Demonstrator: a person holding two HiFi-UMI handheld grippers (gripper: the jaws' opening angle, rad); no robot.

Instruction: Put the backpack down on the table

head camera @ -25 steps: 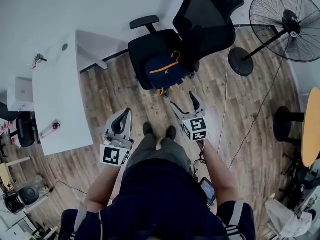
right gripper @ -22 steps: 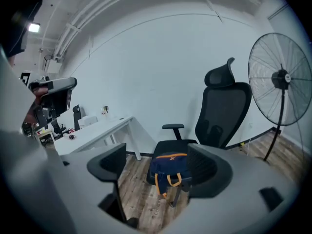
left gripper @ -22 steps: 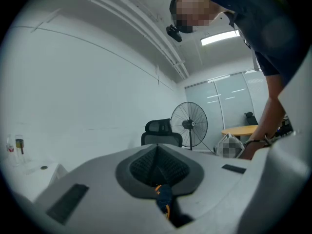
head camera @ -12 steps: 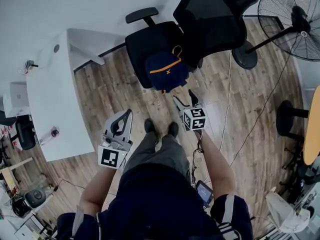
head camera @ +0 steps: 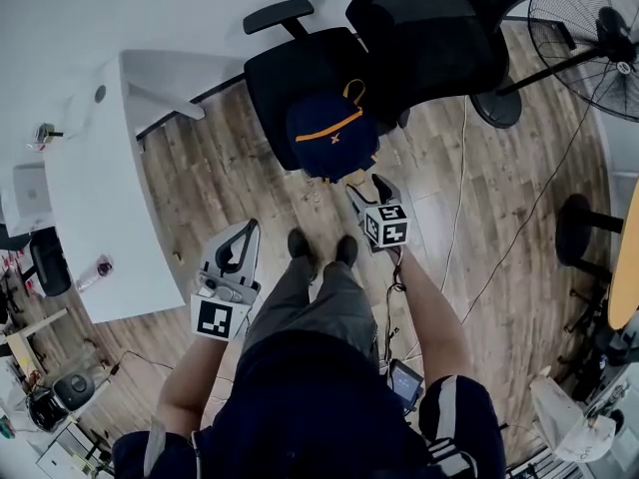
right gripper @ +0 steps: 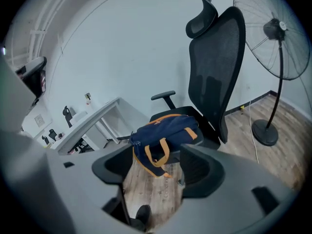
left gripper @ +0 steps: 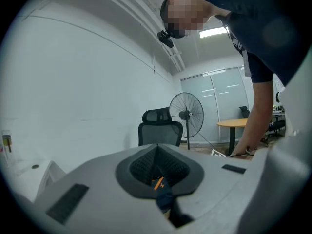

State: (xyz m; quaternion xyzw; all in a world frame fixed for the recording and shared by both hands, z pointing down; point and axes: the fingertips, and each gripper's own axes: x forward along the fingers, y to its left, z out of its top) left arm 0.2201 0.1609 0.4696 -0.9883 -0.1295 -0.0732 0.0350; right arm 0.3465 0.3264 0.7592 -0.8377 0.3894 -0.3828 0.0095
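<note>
A navy backpack [head camera: 329, 133] with orange trim lies on the seat of a black office chair [head camera: 285, 68]. Its orange strap [right gripper: 157, 157] hangs over the seat's front edge. My right gripper [head camera: 362, 185] is open just short of the backpack's near edge and points down at it. Its jaws have just been closing, and nothing is pressed between them. In the right gripper view the backpack [right gripper: 168, 130] and strap show beyond the gap of the gripper [right gripper: 157, 172]. My left gripper [head camera: 248, 230] hangs shut and empty near the white table [head camera: 95, 208].
A standing fan [head camera: 594, 28] is at the far right, with a cable [head camera: 454, 208] running across the wooden floor. A round wooden table [head camera: 627, 257] is at the right edge. A bottle [head camera: 100, 265] lies on the white table. The person's shoes [head camera: 318, 247] are between the grippers.
The right gripper has moved toward the chair and come close to the backpack's front edge, and its jaws look narrower. The left gripper has sunk slightly beside the leg.
</note>
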